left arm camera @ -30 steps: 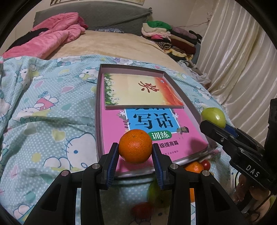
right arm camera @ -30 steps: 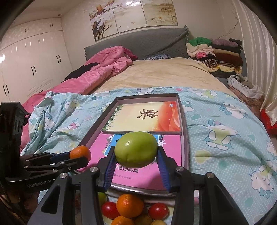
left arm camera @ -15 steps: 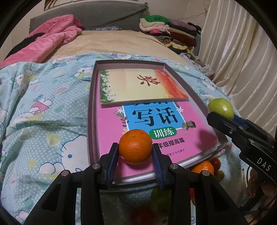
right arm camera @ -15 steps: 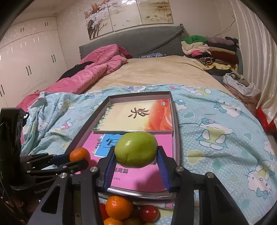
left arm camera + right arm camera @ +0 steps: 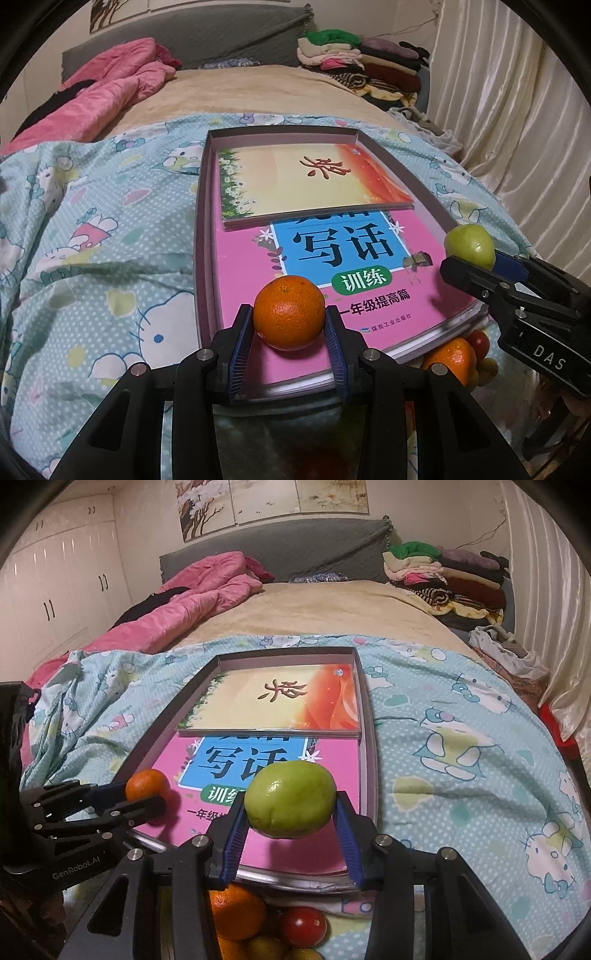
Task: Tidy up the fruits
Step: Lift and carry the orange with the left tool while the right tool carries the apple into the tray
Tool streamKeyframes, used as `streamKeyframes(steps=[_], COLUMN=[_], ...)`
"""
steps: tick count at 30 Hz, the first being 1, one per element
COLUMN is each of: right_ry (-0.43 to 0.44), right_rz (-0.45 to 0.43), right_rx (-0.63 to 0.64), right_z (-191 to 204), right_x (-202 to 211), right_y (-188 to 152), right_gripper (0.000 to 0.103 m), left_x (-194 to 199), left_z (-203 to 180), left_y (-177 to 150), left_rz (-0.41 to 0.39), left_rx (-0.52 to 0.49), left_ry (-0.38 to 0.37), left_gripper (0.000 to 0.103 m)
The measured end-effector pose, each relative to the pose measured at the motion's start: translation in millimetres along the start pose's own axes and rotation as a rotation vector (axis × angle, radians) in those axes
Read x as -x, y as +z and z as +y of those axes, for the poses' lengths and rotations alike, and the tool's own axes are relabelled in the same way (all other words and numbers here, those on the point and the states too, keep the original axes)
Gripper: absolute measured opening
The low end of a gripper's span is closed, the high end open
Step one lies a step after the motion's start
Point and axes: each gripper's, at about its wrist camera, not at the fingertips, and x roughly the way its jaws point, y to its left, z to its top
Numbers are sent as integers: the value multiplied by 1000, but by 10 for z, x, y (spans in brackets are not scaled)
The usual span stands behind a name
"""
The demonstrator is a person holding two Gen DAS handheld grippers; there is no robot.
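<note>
My left gripper [image 5: 289,332] is shut on an orange [image 5: 289,312], held just above the near end of the pink book [image 5: 317,295] in the shallow box [image 5: 201,236]. In the right wrist view the same orange [image 5: 146,784] shows at the left, in the left gripper [image 5: 147,797]. My right gripper [image 5: 291,816] is shut on a green fruit [image 5: 291,804] over the pink book's [image 5: 295,849] near right part. That green fruit [image 5: 470,244] also appears at the right of the left wrist view. A pile of loose fruit [image 5: 258,923], oranges and red ones, lies below the box's near edge.
A second book [image 5: 314,184] with a yellow and orange cover lies across the far half of the box. The box rests on a blue patterned quilt [image 5: 92,240] on a bed. A pink duvet [image 5: 192,602] and stacked clothes [image 5: 443,576] lie farther back; curtains [image 5: 517,110] hang at the right.
Both grippers keep their fruit. The views have tipped up and edged toward the box, so the box and books sit lower and fuller in frame.
</note>
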Motion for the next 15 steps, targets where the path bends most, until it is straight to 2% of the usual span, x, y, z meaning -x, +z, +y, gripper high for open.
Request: streamKeyframes(steps=[15], right_ry=[-63], right_rz=[45], right_rx=[49], right_z=[46], right_x=[-91], right_y=[-56], right_gripper=[46], left_x=[0], left_z=[-2], left_y=[-12], left_rz=[6], left_rx=[-5], left_ry=[-2], left_gripper=[40])
